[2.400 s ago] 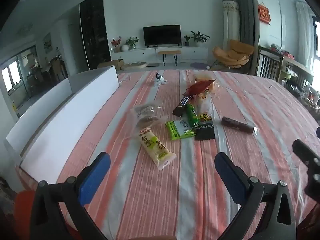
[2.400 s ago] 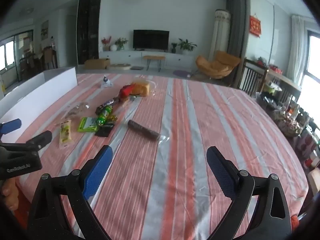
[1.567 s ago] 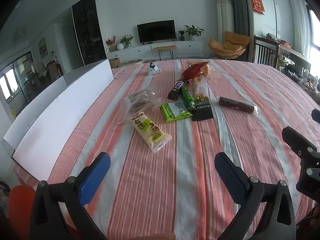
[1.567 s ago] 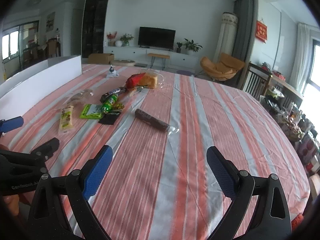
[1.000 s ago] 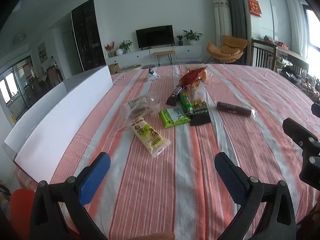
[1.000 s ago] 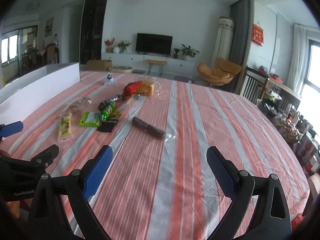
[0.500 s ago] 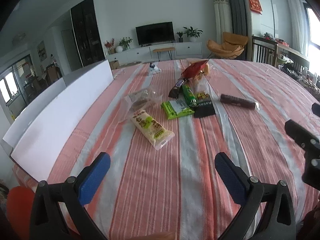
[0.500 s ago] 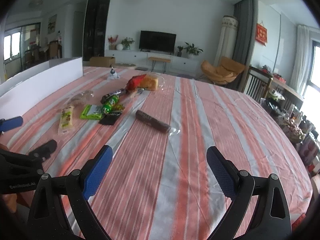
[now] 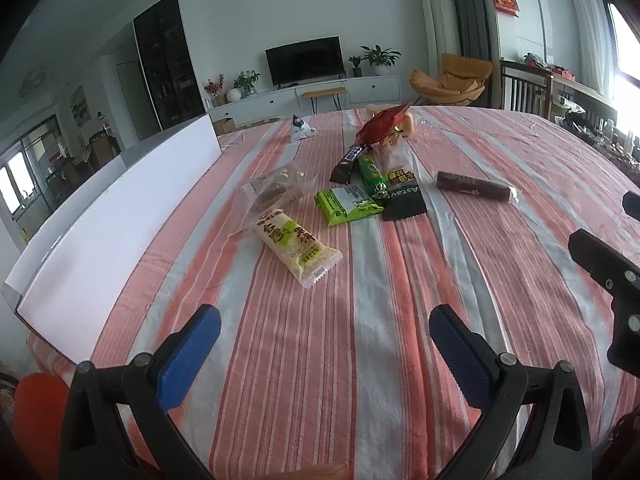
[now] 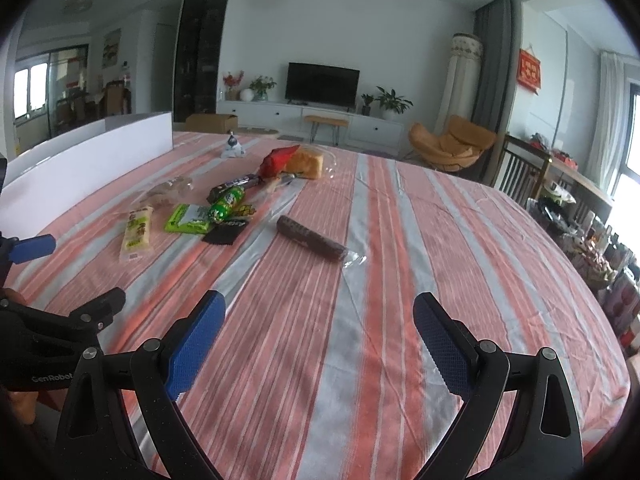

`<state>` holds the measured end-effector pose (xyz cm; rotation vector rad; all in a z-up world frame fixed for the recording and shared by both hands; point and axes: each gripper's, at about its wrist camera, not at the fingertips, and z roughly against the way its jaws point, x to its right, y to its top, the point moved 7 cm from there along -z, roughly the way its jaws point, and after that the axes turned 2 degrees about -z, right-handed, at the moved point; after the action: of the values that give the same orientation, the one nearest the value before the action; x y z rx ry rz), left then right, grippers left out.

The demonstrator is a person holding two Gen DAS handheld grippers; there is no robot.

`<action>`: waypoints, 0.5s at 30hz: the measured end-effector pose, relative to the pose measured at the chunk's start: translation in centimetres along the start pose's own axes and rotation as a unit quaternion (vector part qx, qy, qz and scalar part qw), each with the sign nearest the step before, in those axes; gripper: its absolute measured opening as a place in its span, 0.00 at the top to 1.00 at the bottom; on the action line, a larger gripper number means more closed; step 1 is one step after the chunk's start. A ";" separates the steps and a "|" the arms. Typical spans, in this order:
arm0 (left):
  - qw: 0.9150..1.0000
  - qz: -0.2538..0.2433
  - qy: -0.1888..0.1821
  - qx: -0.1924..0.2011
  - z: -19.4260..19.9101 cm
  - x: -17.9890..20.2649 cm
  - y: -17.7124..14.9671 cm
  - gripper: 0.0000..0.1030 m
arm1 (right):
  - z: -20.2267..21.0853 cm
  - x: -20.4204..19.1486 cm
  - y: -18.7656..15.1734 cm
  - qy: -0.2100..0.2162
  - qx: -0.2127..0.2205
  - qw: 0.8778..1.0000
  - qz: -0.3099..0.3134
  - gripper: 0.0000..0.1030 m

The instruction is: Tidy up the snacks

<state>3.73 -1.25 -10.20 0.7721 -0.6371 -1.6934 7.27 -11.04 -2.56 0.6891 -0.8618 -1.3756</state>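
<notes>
So we're looking at a bunch of snacks lying in a loose cluster on the striped cloth of the counter (image 9: pixel 400 320), toward its left-middle. Nearest to us there's a pale rice-cake packet (image 9: pixel 298 248) lying on a diagonal, and just beyond it a clear bag (image 9: pixel 276 194) with something brown inside. Right of those, a flat green packet (image 9: pixel 348 209) is touching a black packet (image 9: pixel 402 202), and a green tube (image 9: pixel 370 174) is leaning over both. A dark candy bar (image 9: pixel 348 160) is lying beside the tube, with a red bag (image 9: pixel 382 124) and a chunk of bread (image 10: pixel 306 166) behind it. A long brown roll (image 9: pixel 472 186) in clear wrap is sitting on its own, off to the right of the cluster. A little white pouch (image 9: pixel 300 126) is standing farther back.

We're holding the left hand-held gripper (image 9: pixel 324 336) above the near edge, jaws spread wide, nothing in them. The right hand-held gripper (image 10: pixel 318 330) is also spread wide and empty, hovering over bare cloth near the roll. A long white box (image 9: pixel 120 216) is running along the left side of the counter.
</notes>
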 end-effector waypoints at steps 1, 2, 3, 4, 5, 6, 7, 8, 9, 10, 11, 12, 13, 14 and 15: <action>1.000 0.001 0.000 0.002 0.1 0.0 0.1 0.00 | 0.0 -0.1 0.0 0.000 0.001 1.000 0.004 0.06; 1.000 0.001 0.000 0.003 0.1 0.0 0.1 0.00 | 0.1 -0.3 0.1 0.000 0.002 1.000 0.006 0.06; 1.000 0.002 0.000 0.004 0.1 -0.1 0.1 0.00 | 0.1 -0.4 0.1 0.001 0.004 1.000 0.009 0.06; 1.000 0.002 0.000 0.006 0.2 -0.1 0.2 0.00 | 0.2 -0.6 0.1 0.002 0.006 1.000 0.012 0.06; 1.000 0.003 0.001 0.006 0.2 -0.1 0.2 0.00 | 0.3 -0.7 0.1 0.003 0.008 1.000 0.014 0.06; 1.000 0.004 0.000 0.005 0.1 -0.2 0.1 0.00 | 0.3 -0.8 0.1 0.004 0.009 1.000 0.016 0.06; 1.000 0.004 0.001 0.003 0.1 -0.2 0.1 0.00 | 0.3 -0.9 0.1 0.005 0.009 1.000 0.018 0.06; 1.000 0.004 0.002 0.003 0.1 -0.3 0.1 0.00 | 0.3 -1.1 0.1 0.005 0.008 1.000 0.018 0.06; 1.000 0.004 0.002 0.004 0.1 -0.3 0.2 0.00 | 0.2 -1.1 0.0 0.006 0.007 1.000 0.019 0.06; 1.000 0.005 0.002 0.005 0.1 -0.3 0.2 0.00 | 0.2 -1.2 0.0 0.007 0.007 1.000 0.019 0.06; 1.000 0.005 0.003 0.005 0.2 -0.4 0.2 0.00 | 0.2 -1.2 0.0 0.007 0.007 1.000 0.019 0.06; 1.000 0.005 0.003 0.006 0.2 -0.4 0.3 0.00 | 0.2 -1.2 0.0 0.007 0.007 1.000 0.019 0.06; 1.000 0.005 0.003 0.006 0.2 -0.4 0.2 0.00 | 0.3 -1.2 0.0 0.007 0.008 1.000 0.019 0.06; 1.000 0.004 0.003 0.006 0.2 -0.4 0.2 0.00 | 0.3 -1.2 0.0 0.007 0.009 1.000 0.019 0.06; 1.000 0.003 0.004 0.005 0.2 -0.4 0.2 0.00 | 0.2 -1.3 0.0 0.007 0.009 1.000 0.019 0.06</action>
<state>3.76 -0.93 -9.81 0.7831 -0.6433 -1.6827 7.10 -9.78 -2.57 0.6918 -0.8722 -1.3289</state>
